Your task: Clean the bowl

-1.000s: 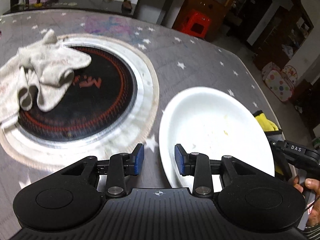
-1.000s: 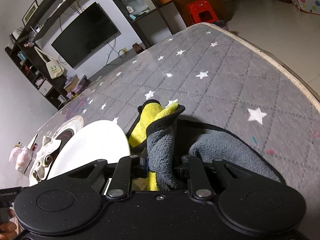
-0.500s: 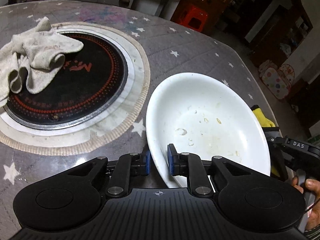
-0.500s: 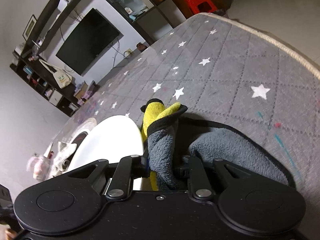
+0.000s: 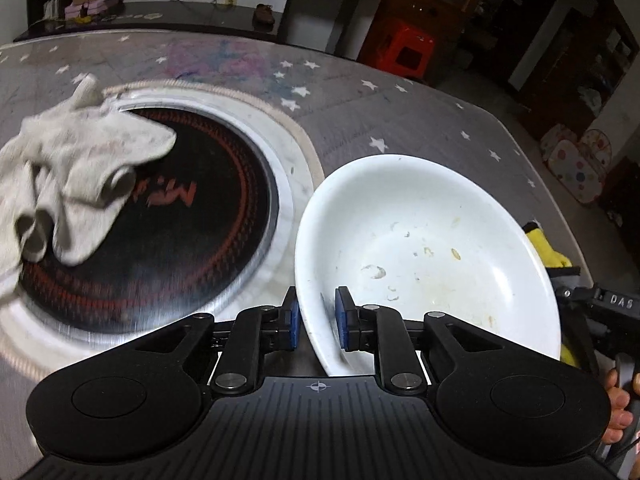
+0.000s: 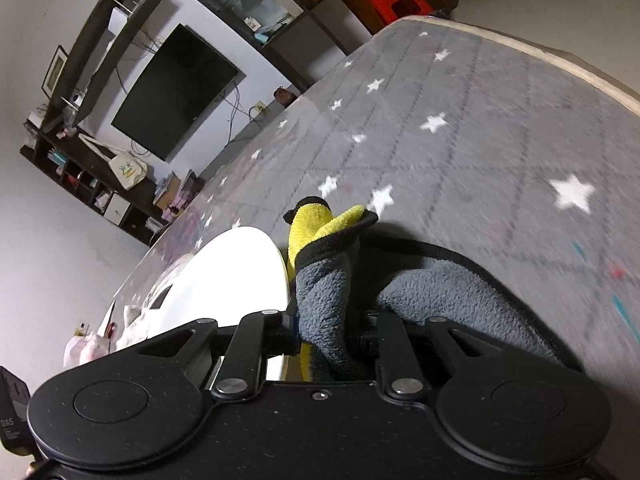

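Note:
A white bowl (image 5: 432, 248) with dried food specks inside is tilted on the grey star-patterned table. My left gripper (image 5: 316, 320) is shut on the bowl's near rim, one blue pad outside and one inside. My right gripper (image 6: 328, 332) is shut on a grey and yellow cloth (image 6: 324, 280), held just right of the bowl (image 6: 224, 276). The cloth's yellow edge (image 5: 548, 248) and the right gripper's body (image 5: 600, 312) show behind the bowl's right rim in the left wrist view.
A round black induction cooktop (image 5: 160, 216) is set in the table left of the bowl, with a crumpled off-white rag (image 5: 72, 184) on it. The table's far edge (image 6: 560, 60) curves at the right. A TV and shelves stand behind.
My left gripper closed on the bowl's rim and tilted the bowl up. My right gripper stayed shut on the cloth and shifted slightly beside the bowl.

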Demonstrator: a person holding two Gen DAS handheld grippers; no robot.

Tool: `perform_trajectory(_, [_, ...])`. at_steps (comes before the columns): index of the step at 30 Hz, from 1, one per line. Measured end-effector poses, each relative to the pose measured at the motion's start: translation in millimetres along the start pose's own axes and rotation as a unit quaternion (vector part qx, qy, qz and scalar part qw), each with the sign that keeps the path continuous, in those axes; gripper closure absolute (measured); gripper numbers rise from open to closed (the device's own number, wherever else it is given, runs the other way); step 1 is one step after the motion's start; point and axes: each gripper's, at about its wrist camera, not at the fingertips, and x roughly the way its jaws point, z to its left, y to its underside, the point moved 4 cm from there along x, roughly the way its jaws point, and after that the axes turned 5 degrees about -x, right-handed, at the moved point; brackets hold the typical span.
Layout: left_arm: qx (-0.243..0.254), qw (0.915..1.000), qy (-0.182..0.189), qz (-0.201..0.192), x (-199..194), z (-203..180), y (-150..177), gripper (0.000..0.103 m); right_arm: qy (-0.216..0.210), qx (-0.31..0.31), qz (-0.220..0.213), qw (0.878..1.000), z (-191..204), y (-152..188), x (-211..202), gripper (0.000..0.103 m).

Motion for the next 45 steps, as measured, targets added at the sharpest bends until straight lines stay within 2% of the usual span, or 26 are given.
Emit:
perform_trajectory(8, [0.000, 0.9999, -0.010, -0.007, 33, 1, -44, 0.083, 0.028, -0.035, -0.010, 0.999, 13, -18, 23, 0.083])
perform_trajectory(15, [0.000, 0.9999, -0.009, -0.013, 38, 3, -48, 0.080, 0.054, -0.067, -0.018, 0.996, 25, -33, 43, 0.083])
perform_trajectory(17, [0.003, 0.9998, -0.011, -0.016, 38, 3, -47, 0.078, 0.074, -0.094, -0.019, 0.993, 27, -30, 42, 0.082])
perform_trajectory(22, [0.016, 0.9990, -0.029, -0.028, 33, 0, -42, 0.071, 0.101, -0.129, -0.022, 0.986, 32, -24, 39, 0.075])
perform_trajectory(27, [0.018, 0.9979, -0.045, -0.042, 26, 4, -38, 0.057, 0.124, -0.165, -0.024, 0.978, 37, -20, 33, 0.055])
perform_trajectory(32, [0.032, 0.9957, -0.063, -0.059, 14, 2, -26, 0.048, 0.133, -0.192, -0.025, 0.972, 40, -17, 23, 0.045])
perform_trajectory(38, [0.034, 0.9942, -0.064, -0.079, -6, 0, -7, 0.039, 0.139, -0.217, -0.032, 0.966, 46, -5, 5, 0.037])
perform_trajectory(42, [0.036, 0.9936, -0.062, -0.087, -17, -5, 6, 0.035, 0.143, -0.234, -0.040, 0.961, 45, -1, -8, 0.024])
perform_trajectory(45, [0.038, 0.9935, -0.058, -0.090, -25, -10, 18, 0.031, 0.154, -0.240, -0.047, 0.957, 42, 3, -18, 0.024])
